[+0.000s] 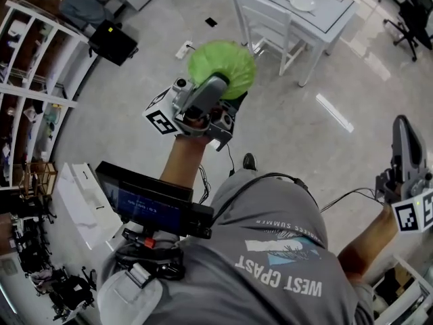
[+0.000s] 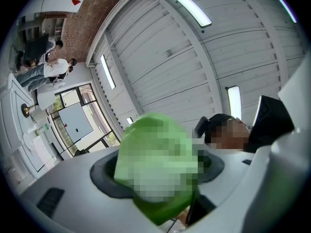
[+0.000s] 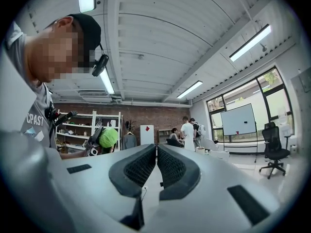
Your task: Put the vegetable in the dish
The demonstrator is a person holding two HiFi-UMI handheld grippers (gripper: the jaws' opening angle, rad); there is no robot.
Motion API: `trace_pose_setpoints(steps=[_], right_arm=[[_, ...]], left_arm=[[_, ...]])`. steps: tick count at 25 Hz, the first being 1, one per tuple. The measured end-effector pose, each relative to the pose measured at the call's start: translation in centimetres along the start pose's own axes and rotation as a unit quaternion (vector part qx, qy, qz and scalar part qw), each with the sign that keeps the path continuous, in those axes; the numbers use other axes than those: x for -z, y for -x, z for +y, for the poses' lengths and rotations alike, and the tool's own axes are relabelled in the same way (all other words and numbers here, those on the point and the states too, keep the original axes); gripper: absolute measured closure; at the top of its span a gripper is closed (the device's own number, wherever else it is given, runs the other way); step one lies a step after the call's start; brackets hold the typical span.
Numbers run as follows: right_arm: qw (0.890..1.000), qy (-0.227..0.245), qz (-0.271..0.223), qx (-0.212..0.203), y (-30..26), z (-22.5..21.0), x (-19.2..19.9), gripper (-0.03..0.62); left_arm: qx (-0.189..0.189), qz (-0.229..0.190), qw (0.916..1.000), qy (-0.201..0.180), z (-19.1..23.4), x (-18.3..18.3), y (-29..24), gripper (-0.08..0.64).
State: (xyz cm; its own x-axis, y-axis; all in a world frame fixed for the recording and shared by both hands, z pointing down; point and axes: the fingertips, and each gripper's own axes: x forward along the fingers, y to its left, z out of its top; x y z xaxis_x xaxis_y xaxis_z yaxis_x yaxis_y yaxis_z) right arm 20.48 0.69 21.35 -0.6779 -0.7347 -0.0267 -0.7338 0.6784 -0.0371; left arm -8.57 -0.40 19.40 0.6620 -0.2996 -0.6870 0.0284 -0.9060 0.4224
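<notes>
A round light-green leafy vegetable (image 1: 222,68) is clamped in my left gripper (image 1: 218,87), which is raised in front of me, high above the floor. In the left gripper view the vegetable (image 2: 158,164) fills the gap between the dark pads (image 2: 104,176) and the gripper points up at the ceiling. My right gripper (image 1: 401,124) is held out at the right, shut and empty; its pads (image 3: 141,166) meet in the right gripper view, where the vegetable (image 3: 109,137) shows small at the left. A white dish (image 1: 302,3) lies on the white table (image 1: 338,19) far ahead.
White shelving (image 1: 34,80) lines the left side, with a black bag (image 1: 113,42) on the floor near it. An office chair (image 1: 413,12) stands at the far right. A black screen unit (image 1: 152,205) hangs at my chest. People (image 3: 187,130) stand in the background.
</notes>
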Motion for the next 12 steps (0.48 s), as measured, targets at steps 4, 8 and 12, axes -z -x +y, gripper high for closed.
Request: trace_pose_setpoints(steps=[4, 8, 12], right_arm=[[1.000, 0.004, -0.001, 0.021, -3.0, -0.5, -0.5, 0.583], [0.999, 0.014, 0.007, 0.038, -8.2, -1.8, -1.7, 0.583], [0.999, 0.006, 0.006, 0.053, -8.0, -1.2, -0.5, 0.583]], left_arm=[[0.012, 0.008, 0.9999, 0.009, 2.6, -2.5, -0.2, 0.239], [0.024, 0.008, 0.9996, 0.015, 6.9, -6.4, -0.8, 0.239], [0.034, 0.009, 0.9990, 0.026, 7.6, -6.6, 0.3, 0.239]])
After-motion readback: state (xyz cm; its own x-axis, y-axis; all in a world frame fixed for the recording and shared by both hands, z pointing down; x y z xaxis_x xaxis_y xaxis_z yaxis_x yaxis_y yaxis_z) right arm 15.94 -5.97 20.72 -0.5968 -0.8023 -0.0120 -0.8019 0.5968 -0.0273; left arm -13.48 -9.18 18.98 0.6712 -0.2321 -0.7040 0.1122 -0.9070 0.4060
